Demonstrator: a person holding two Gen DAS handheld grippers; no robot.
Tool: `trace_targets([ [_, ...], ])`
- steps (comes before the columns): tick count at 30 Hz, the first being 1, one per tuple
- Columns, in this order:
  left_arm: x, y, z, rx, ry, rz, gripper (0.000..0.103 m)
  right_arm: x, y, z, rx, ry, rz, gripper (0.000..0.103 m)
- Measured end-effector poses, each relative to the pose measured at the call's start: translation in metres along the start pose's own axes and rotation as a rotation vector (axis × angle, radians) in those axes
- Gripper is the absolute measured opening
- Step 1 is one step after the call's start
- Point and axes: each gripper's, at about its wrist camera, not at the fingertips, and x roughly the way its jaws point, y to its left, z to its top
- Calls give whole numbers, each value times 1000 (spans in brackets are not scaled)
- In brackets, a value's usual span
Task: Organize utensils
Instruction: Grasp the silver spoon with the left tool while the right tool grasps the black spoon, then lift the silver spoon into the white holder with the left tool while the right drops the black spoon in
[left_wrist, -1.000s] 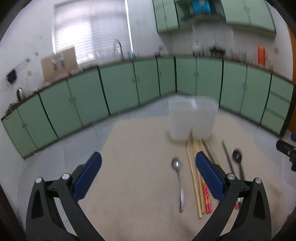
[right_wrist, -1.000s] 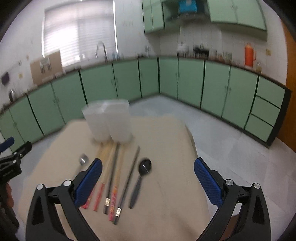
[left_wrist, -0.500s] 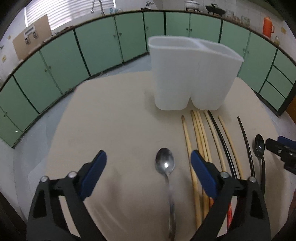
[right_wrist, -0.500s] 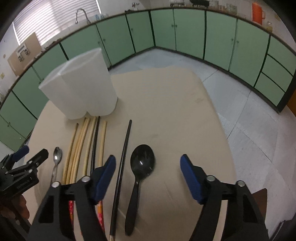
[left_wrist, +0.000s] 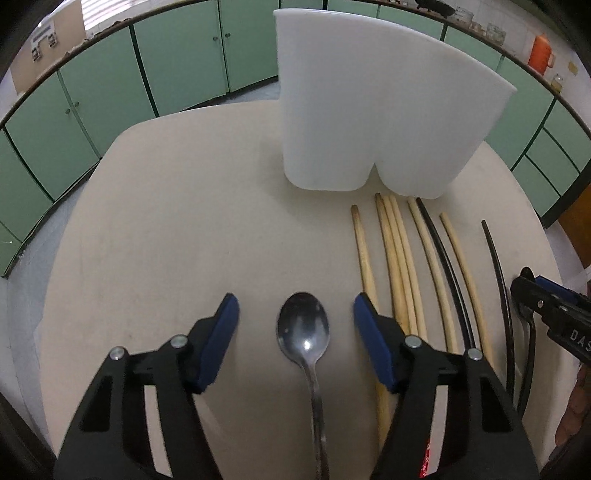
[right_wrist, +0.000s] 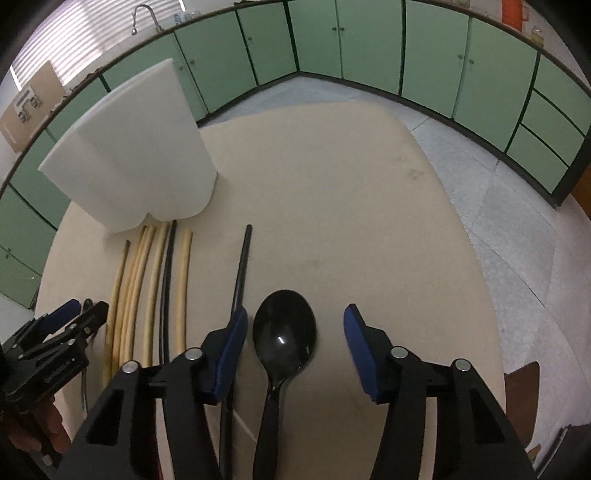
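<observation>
A metal spoon (left_wrist: 304, 332) lies on the beige table, its bowl between the blue pads of my left gripper (left_wrist: 295, 310), whose jaws are closing without touching it. A black plastic spoon (right_wrist: 283, 338) lies between the pads of my right gripper (right_wrist: 295, 323), also closing and clear of it. Several wooden chopsticks (left_wrist: 400, 254) and two black ones (left_wrist: 443, 258) lie side by side between the two spoons. A white two-compartment holder (left_wrist: 373, 110) stands upright behind them, also seen in the right wrist view as the holder (right_wrist: 136, 151).
Green cabinets (right_wrist: 369, 48) ring the room beyond the table (left_wrist: 177, 221). The table's right edge drops to a pale tiled floor (right_wrist: 517, 221). The right gripper's tip (left_wrist: 546, 302) shows at the left wrist view's right border; the left gripper's tip (right_wrist: 70, 325) shows at the other view's left.
Both grippers have dropped toward the table and tilted down. Each now straddles a spoon bowl, and both pairs of jaws have narrowed.
</observation>
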Motion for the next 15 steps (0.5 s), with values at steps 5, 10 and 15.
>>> trace_targets([
  [5,-8,0,-4,-12,-3,0,45,3,7,3,-4,-9,-38,45],
  [10,-11,-7,-7,-24,-13,-5,25,3,17,0,-40,-27,-49,33],
  [15,-27,-5,-19,-53,-94,-52,25,-13,13,-9,-29,-116,76,33],
])
